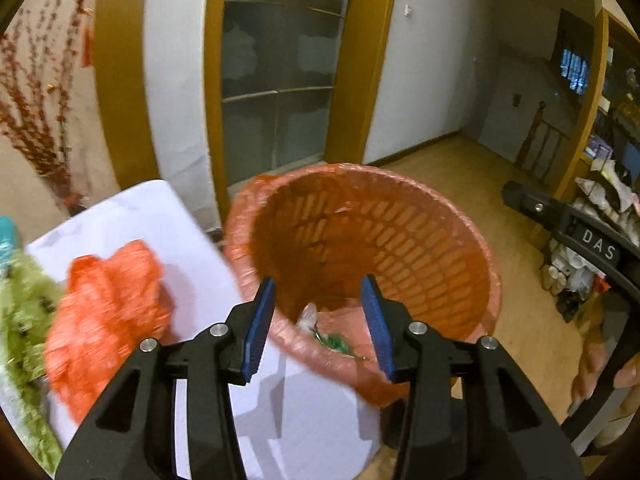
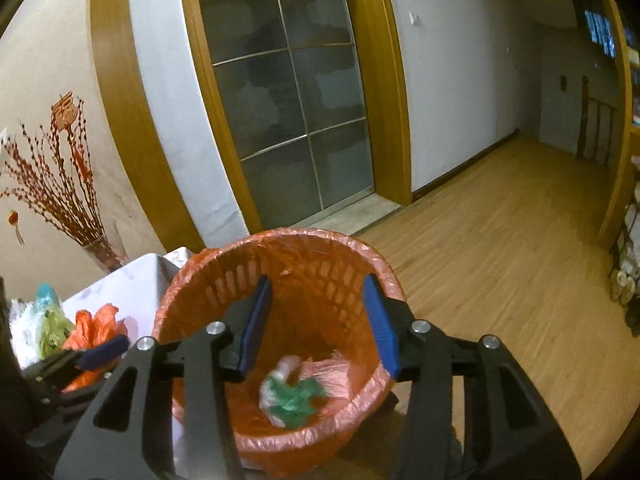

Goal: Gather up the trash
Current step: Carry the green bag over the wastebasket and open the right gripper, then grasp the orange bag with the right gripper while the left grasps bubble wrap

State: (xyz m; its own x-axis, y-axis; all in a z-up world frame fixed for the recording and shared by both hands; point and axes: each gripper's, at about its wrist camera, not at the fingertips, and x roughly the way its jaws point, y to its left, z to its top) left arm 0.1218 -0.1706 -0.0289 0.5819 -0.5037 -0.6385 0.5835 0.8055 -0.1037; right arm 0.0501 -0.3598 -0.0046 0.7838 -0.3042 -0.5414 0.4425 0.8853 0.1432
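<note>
An orange slatted trash basket [image 1: 452, 240] lined with an orange bag stands beside a white table [image 1: 160, 216]. It also shows in the right wrist view [image 2: 344, 256]. A white and green wad of trash [image 2: 292, 396] lies in it, partly seen in the left wrist view [image 1: 332, 340]. My left gripper [image 1: 320, 320] is open and empty over the basket's near rim. My right gripper [image 2: 320, 320] is open and empty above the basket. A crumpled orange plastic bag [image 1: 108, 320] and a green crumpled bag [image 1: 24, 320] lie on the table.
A glass sliding door [image 2: 288, 112] with wood frame stands behind the basket. A vase of red branches [image 2: 72, 200] is at the left wall. Wood floor [image 2: 500, 260] spreads to the right. Cluttered shelves [image 1: 600, 208] stand far right.
</note>
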